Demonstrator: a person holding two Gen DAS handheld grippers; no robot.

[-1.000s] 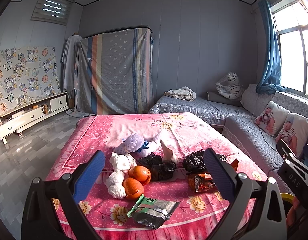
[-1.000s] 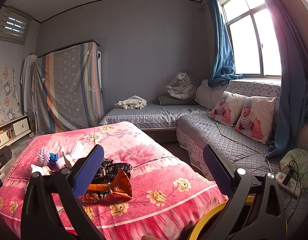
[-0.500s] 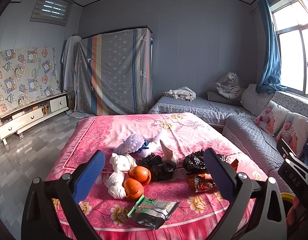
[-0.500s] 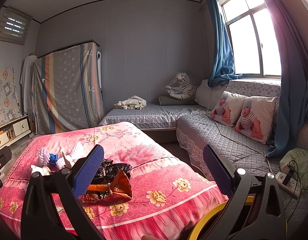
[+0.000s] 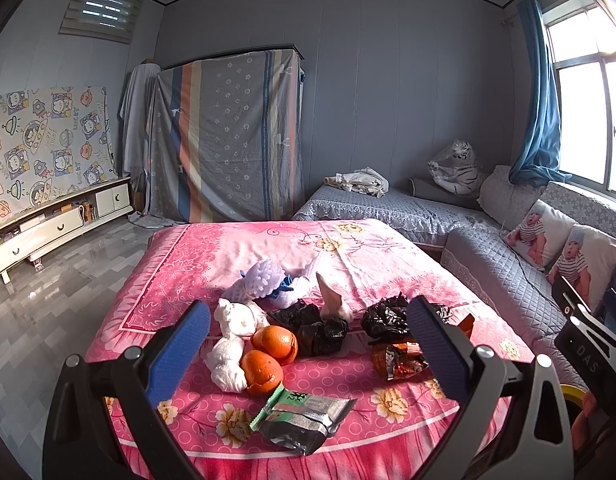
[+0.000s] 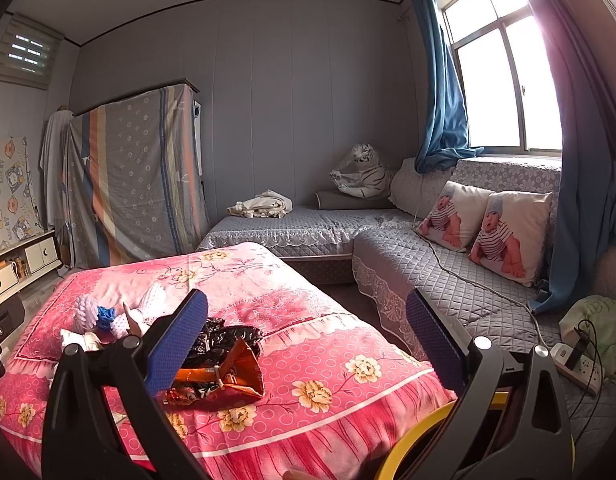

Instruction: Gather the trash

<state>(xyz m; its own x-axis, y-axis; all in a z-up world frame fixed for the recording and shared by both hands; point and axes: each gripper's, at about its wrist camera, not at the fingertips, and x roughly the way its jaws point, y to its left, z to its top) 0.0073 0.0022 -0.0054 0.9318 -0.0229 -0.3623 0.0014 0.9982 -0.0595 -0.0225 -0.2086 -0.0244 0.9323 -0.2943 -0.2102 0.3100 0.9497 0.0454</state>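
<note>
Trash lies on the pink bedspread [image 5: 236, 248]: a green and silver wrapper [image 5: 304, 416] at the near edge, two orange peels [image 5: 268, 354], crumpled white tissues [image 5: 232, 340], black plastic bags [image 5: 320, 326], an orange snack bag [image 5: 400, 358] and purple-white foam nets [image 5: 264, 280]. My left gripper [image 5: 308, 344] is open and empty, held above the near trash. My right gripper [image 6: 306, 340] is open and empty, right of the orange snack bag [image 6: 224, 376] and black bag [image 6: 224, 338]. A yellow bin rim [image 6: 412, 440] shows under the right gripper.
A grey quilted sofa [image 6: 448, 276] with two baby-print pillows [image 6: 488, 228] runs along the right. A power strip [image 6: 576, 364] and cable lie on it. A covered wardrobe [image 5: 228, 136] and a low white cabinet [image 5: 60, 224] stand at the back left.
</note>
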